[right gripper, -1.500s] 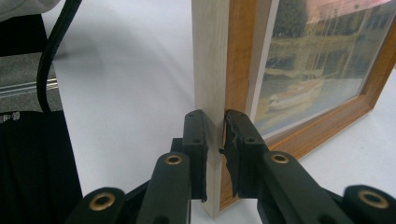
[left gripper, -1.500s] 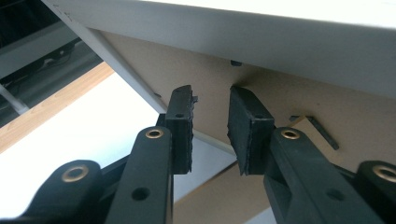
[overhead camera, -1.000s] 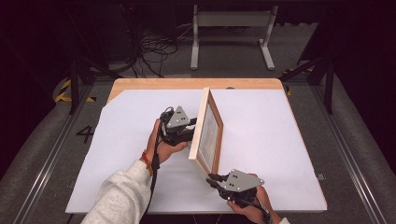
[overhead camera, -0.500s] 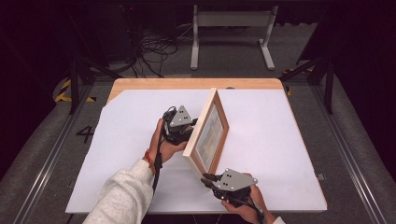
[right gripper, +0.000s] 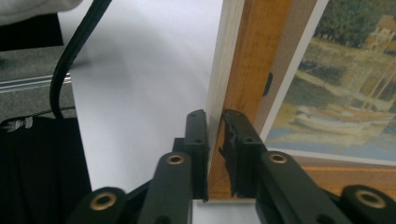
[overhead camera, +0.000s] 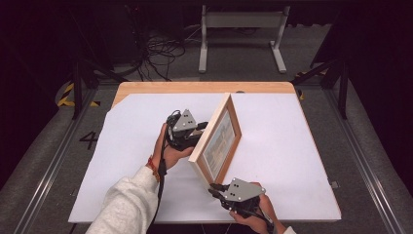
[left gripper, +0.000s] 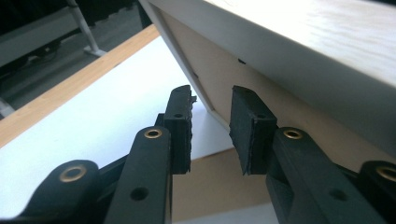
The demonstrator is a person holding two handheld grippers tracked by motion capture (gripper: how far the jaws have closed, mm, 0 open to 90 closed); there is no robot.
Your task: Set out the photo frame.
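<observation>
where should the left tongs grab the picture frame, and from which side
The free upper rail of the picture frame, coming from its back side. The frame stands tilted on the white sheet; the right tongs already pinch the near corner, and the left tongs sit open behind the backing.

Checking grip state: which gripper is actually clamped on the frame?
The right gripper: its pads pinch the frame edge. The left gripper stands open behind the frame's back.
</observation>
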